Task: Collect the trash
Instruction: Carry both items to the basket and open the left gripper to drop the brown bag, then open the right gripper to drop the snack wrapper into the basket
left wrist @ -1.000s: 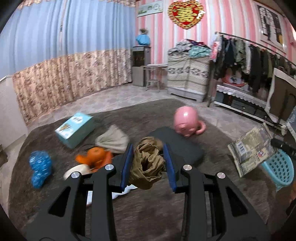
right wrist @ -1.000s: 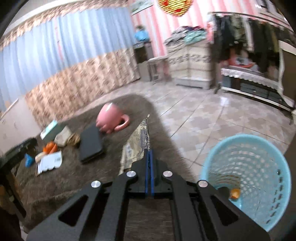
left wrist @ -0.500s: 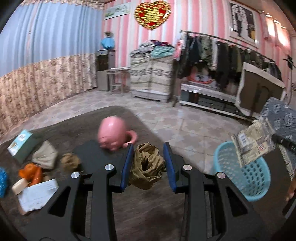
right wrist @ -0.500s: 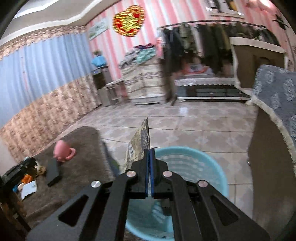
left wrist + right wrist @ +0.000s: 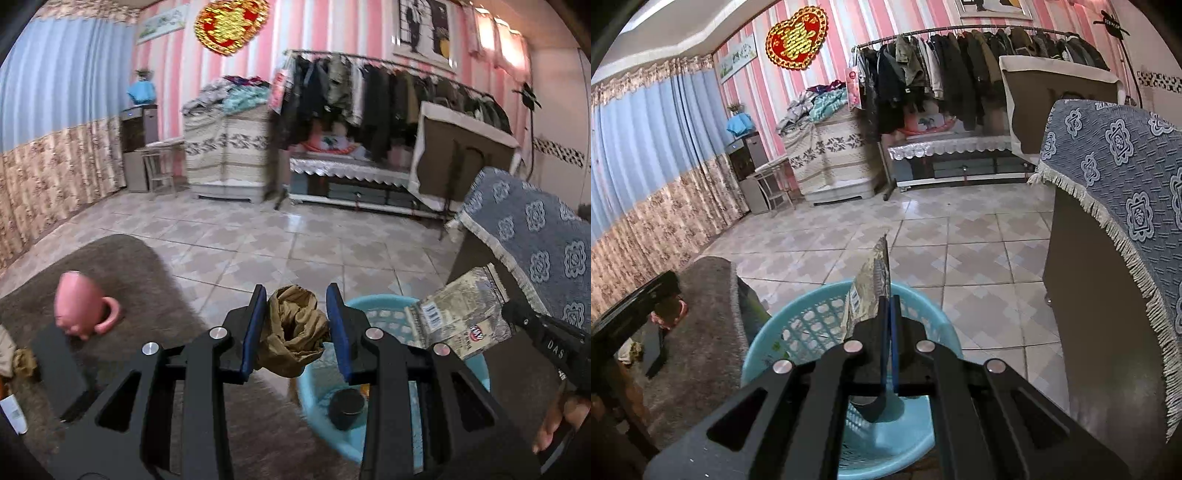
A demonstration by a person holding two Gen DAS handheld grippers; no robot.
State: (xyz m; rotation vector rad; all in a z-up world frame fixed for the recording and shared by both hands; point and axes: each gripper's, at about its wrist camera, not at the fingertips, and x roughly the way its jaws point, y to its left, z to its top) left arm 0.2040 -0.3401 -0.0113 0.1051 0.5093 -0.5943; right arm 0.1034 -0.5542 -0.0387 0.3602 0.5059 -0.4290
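Note:
My left gripper (image 5: 295,325) is shut on a crumpled brown paper wad (image 5: 293,332), held at the near rim of a light blue plastic basket (image 5: 384,321). A flat printed foil wrapper (image 5: 868,291) stands up from my right gripper (image 5: 889,314), whose blue pads are shut on its edge, right over the basket (image 5: 798,325). From the left wrist view the wrapper (image 5: 458,317) hangs above the basket's right side, with the right gripper (image 5: 517,314) coming in from the right. A dark round lid and an orange scrap lie in the basket's bottom.
A pink mug (image 5: 77,306) and a black flat case (image 5: 55,369) lie on the brown rug (image 5: 122,266) to the left. A cabinet with a blue patterned cloth (image 5: 1115,177) stands close on the right. Tiled floor, a clothes rack and a covered chest lie beyond.
Both grippers swung right from the rug to the basket, each carrying its piece. The litter on the rug slid out to the left and the basket came in under both grippers.

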